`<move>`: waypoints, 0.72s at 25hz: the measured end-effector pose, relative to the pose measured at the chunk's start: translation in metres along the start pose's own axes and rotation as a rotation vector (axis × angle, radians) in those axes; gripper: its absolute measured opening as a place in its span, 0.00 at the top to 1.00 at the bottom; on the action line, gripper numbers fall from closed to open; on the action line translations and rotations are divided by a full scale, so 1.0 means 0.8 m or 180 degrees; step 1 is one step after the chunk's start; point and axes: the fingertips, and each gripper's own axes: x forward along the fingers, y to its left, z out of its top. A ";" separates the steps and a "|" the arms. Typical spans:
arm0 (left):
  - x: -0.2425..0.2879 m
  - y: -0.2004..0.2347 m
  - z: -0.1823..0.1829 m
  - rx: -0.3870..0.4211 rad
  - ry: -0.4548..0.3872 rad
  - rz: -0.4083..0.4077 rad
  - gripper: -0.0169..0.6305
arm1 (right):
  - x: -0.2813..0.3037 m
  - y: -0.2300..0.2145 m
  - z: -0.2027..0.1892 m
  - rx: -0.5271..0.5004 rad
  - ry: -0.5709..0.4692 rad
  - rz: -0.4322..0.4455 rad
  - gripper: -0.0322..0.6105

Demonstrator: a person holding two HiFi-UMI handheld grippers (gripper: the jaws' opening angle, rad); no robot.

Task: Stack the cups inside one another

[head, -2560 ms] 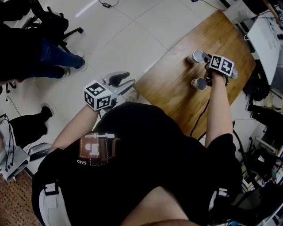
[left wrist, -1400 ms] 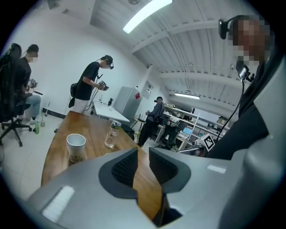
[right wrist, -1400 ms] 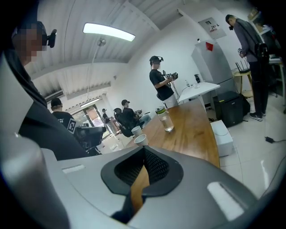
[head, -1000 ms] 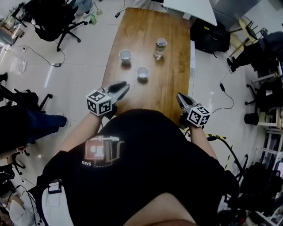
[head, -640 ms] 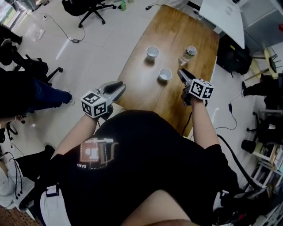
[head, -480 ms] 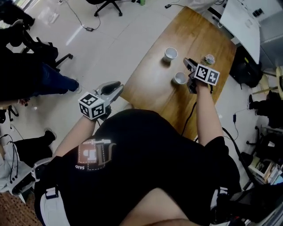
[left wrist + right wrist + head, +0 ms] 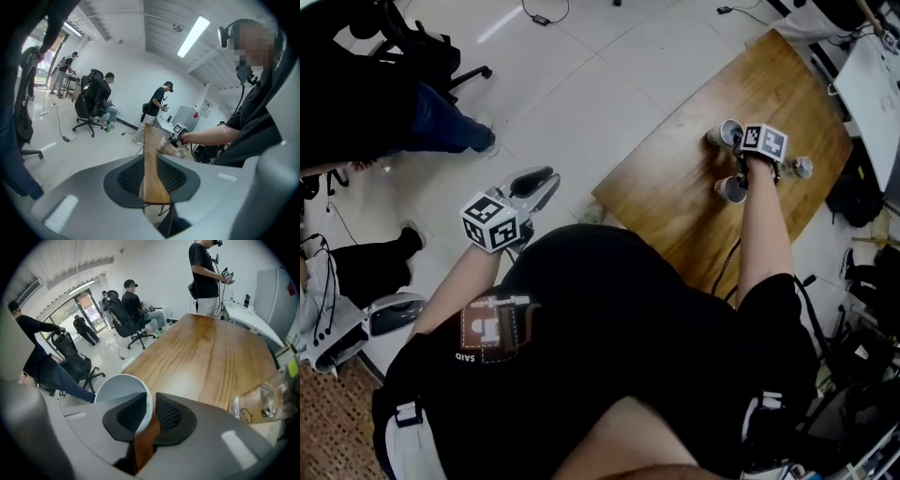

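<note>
Reached farther toward upper right than half a second ago with right gripper (image 7: 150, 414), pinched on rim of one cup (image 7: 119, 389); other cup (image 7: 732, 189) beside, not nested yet. Left gripper (image 7: 151, 177) slightly parted, empty.

Our right hand-held gripper (image 7: 151, 409) pinches the wall of a white paper cup (image 7: 123, 391), one pad inside its mouth, one outside; the wooden bench (image 7: 206, 350) stretches beyond; a clear glass container (image 7: 265, 401) stands at right.

A white cup (image 7: 123, 390) is tilting, its rim pinched by the right gripper (image 7: 151, 405); a second cup (image 7: 732, 190) is standing nearby.
</note>
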 end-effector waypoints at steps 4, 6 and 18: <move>0.010 -0.004 0.006 0.0032 0.0008 -0.0092 0.85 | -0.012 0.009 0.003 0.0122 -0.0064 0.0220 0.89; 0.016 -0.012 0.010 0.0065 0.0002 -0.0152 0.85 | -0.042 0.023 0.016 0.0156 -0.0215 0.0407 0.89; 0.130 -0.142 0.044 0.0448 0.0062 -0.1029 0.85 | -0.233 -0.010 -0.084 -0.0215 -0.0314 0.0372 0.89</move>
